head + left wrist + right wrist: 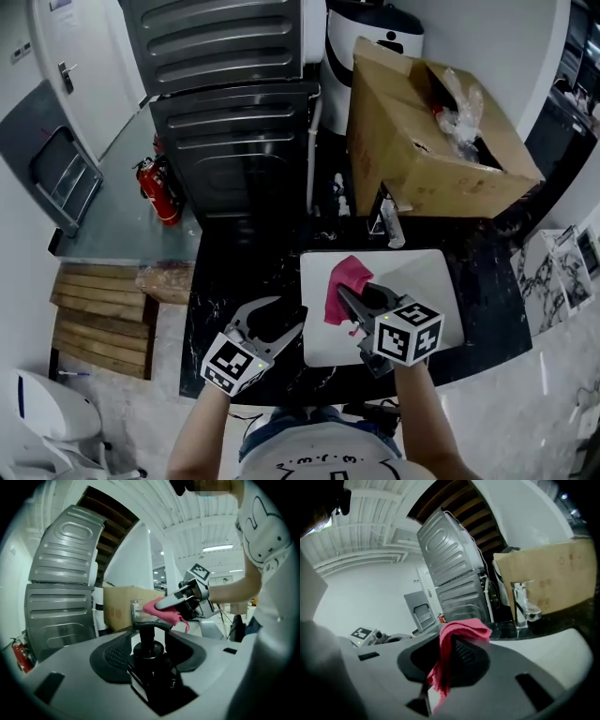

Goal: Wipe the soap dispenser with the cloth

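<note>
A black soap dispenser with a pump head stands between the jaws of my left gripper. The jaws stand apart, with gaps on both sides of the pump neck. In the head view the left gripper is over the black counter, and the dispenser shows as a dark shape between its jaws. My right gripper is shut on a pink cloth over the white sink. The cloth drapes down between the right jaws. Seen from the left gripper, the cloth hangs just behind the pump head.
A chrome faucet stands at the sink's back edge, with a large open cardboard box behind it. A dark metal appliance stands at the back left. A red fire extinguisher and wooden pallets are on the floor to the left.
</note>
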Available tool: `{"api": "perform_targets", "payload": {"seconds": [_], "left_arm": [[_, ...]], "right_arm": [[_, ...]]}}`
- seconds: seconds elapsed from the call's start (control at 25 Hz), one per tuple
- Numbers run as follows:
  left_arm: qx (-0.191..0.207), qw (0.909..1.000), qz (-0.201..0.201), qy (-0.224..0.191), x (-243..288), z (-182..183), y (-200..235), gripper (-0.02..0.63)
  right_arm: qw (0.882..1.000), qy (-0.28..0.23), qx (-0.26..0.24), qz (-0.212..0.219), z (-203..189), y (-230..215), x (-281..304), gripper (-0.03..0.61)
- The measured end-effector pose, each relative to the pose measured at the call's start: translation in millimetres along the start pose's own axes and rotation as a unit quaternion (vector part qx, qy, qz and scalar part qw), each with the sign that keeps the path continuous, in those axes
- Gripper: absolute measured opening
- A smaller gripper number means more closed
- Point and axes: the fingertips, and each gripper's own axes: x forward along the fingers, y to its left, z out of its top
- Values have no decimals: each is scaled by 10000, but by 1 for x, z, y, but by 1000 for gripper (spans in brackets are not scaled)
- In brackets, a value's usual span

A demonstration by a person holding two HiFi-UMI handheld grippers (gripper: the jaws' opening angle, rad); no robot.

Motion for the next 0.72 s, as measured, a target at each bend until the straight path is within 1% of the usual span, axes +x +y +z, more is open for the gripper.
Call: {"api": "perform_targets", "payload": {"seconds": [0.12, 0.2, 0.28, 0.36, 0.44, 0.48, 0.56, 0.64, 0.72], "left_arm": [[231, 9966, -739, 279, 2, -4, -6, 233], [386, 9921, -1122, 403, 4, -4, -8, 233], [624, 9866, -1430, 469, 8, -3, -10, 233], [804, 9825, -1598, 522, 11, -5, -10, 233], [880, 9811, -1596, 656, 14, -12, -10, 233], [836, 9818, -1543, 724, 15, -15, -10, 238], [513, 9863, -1390, 728, 16, -17, -7, 233], [78, 9909, -1206, 594, 17, -15, -3, 230], [-176, 9931, -1047, 492, 18, -14, -1, 230]], "right_arm": [[9990, -236, 335, -174, -4, -10, -25, 57], [9986, -264, 382, -267, -8, -14, -36, 57], [9985, -224, 358, -358, -13, -18, -43, 57], [9983, -197, 354, -423, -17, -19, -46, 57], [9982, -179, 354, -448, -21, -18, -49, 57], [9982, -166, 343, -456, -22, -17, -49, 57], [9983, -123, 301, -475, -26, -14, -50, 57], [9985, -76, 268, -471, -29, -11, -48, 57], [9987, -40, 251, -443, -31, -8, -47, 57]]}}
